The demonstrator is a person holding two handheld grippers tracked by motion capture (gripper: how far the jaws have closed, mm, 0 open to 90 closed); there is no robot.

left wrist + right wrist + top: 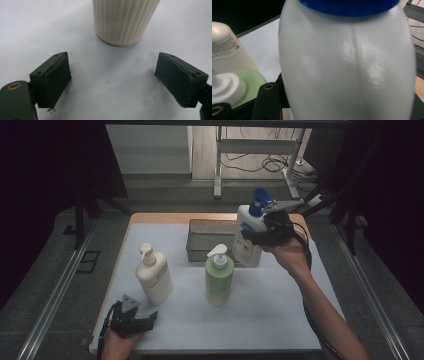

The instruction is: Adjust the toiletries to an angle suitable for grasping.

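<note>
The right gripper (257, 237) is clamped on the white bottle with the blue pump (251, 227), which it holds tilted above the front right corner of the grey tray (200, 240). In the right gripper view the white bottle body (347, 67) sits between the jaws, with its blue cap at the top edge. The bottle is clear of the table surface; whether its base touches the tray rim cannot be determined.

The left gripper (132, 320) rests low at the near left edge of the white table (280, 305). Its jaws stand wide apart with nothing between them. In the left gripper view the two pads (58, 80) flank bare table surface, and the ribbed base of the cream pump bottle (123, 21) stands just ahead of them, not touching.

Surrounding items:
- The cream pump bottle (154, 276) stands upright on the left part of the table, just beyond the left gripper.
- The green pump bottle (219, 277) stands upright near the table centre, just in front of the tray and just beside and below the lifted bottle. It appears in the right gripper view at lower left (253, 81).
- The grey tray lies at the far centre of the table.

The green bottle is the nearest obstacle to the held bottle on the near side.
</note>
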